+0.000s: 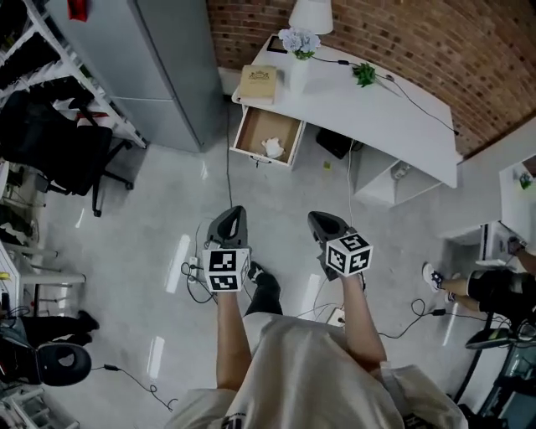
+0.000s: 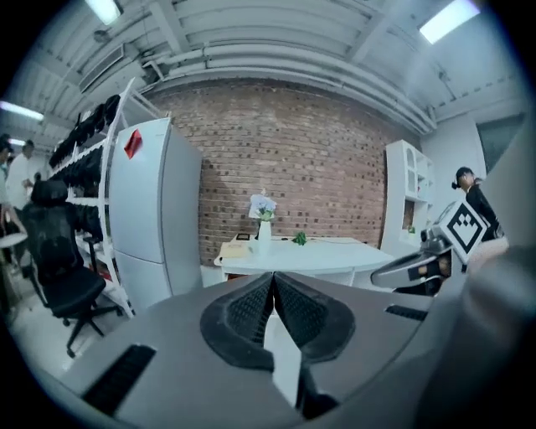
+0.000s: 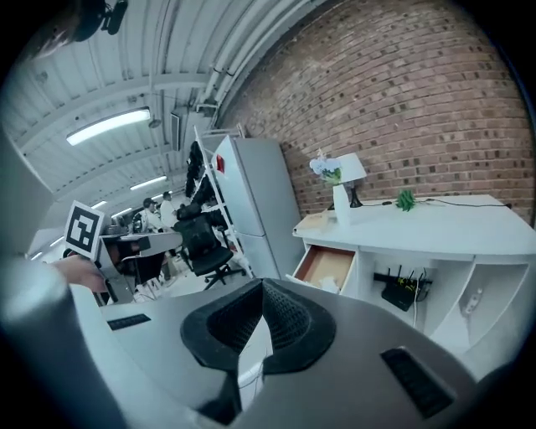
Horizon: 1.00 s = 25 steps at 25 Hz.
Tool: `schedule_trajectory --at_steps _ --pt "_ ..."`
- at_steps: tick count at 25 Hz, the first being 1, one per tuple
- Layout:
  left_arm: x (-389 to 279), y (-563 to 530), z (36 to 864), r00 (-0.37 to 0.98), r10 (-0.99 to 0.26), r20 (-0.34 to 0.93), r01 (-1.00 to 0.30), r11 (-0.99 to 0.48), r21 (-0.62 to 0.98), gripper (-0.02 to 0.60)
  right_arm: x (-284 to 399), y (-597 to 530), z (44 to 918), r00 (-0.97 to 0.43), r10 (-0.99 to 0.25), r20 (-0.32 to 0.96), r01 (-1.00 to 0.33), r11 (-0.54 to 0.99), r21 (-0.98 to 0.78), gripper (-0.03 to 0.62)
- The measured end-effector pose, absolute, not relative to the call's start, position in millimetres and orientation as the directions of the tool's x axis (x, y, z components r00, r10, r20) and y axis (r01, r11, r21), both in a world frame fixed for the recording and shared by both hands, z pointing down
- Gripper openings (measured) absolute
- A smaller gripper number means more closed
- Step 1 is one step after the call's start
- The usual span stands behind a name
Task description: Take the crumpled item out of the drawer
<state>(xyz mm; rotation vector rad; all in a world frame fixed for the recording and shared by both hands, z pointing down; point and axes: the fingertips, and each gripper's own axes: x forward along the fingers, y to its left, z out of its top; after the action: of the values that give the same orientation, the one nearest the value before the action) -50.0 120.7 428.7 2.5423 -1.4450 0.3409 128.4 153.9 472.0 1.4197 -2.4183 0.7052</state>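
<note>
The wooden drawer (image 1: 266, 134) stands pulled out of the white desk (image 1: 377, 109), far ahead of both grippers. A crumpled white item (image 1: 273, 148) lies in it near the front right corner. In the right gripper view the drawer (image 3: 325, 264) and the crumpled item (image 3: 330, 285) show to the right of the jaws. My left gripper (image 1: 235, 212) and right gripper (image 1: 315, 219) hang side by side over the grey floor, both shut and empty. The left gripper view shows its jaws (image 2: 272, 278) meeting at the tips; in the right gripper view the right gripper (image 3: 262, 289) is likewise shut.
A grey fridge (image 1: 159, 67) stands left of the desk, and a black office chair (image 1: 59, 142) beside a rack. A book (image 1: 258, 82), a vase of flowers (image 1: 299, 42) and a lamp (image 1: 311, 15) sit on the desk. Cables (image 1: 197, 281) lie on the floor. A person (image 1: 494, 289) sits at right.
</note>
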Motion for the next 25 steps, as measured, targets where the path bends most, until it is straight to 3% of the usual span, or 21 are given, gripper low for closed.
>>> schedule_trajectory --at_steps 3,9,16,25 --pt "-68.1 74.8 429.4 0.457 -0.832 0.316 -0.873 -0.487 -0.019 0.017 132.4 120.1 475.6 -0.49 -0.724 0.486 -0.872 0.417 -0.257 0.021" --pt "-88.2 6.5 415.9 0.445 -0.848 0.286 -0.891 -0.451 0.05 0.017 144.0 53.0 463.8 -0.459 -0.731 0.505 -0.888 0.392 -0.24 0.021" --pt "-94.4 -21.0 435.0 0.439 -0.824 0.359 -0.889 -0.457 0.038 0.017 131.7 -8.0 478.3 -0.502 -0.699 0.509 -0.864 0.433 -0.258 0.021" --pt "-101.2 -97.9 439.3 0.357 -0.858 0.368 -0.932 -0.355 0.076 0.017 95.3 -78.9 549.8 -0.617 -0.486 0.619 -0.728 0.652 -0.214 0.021"
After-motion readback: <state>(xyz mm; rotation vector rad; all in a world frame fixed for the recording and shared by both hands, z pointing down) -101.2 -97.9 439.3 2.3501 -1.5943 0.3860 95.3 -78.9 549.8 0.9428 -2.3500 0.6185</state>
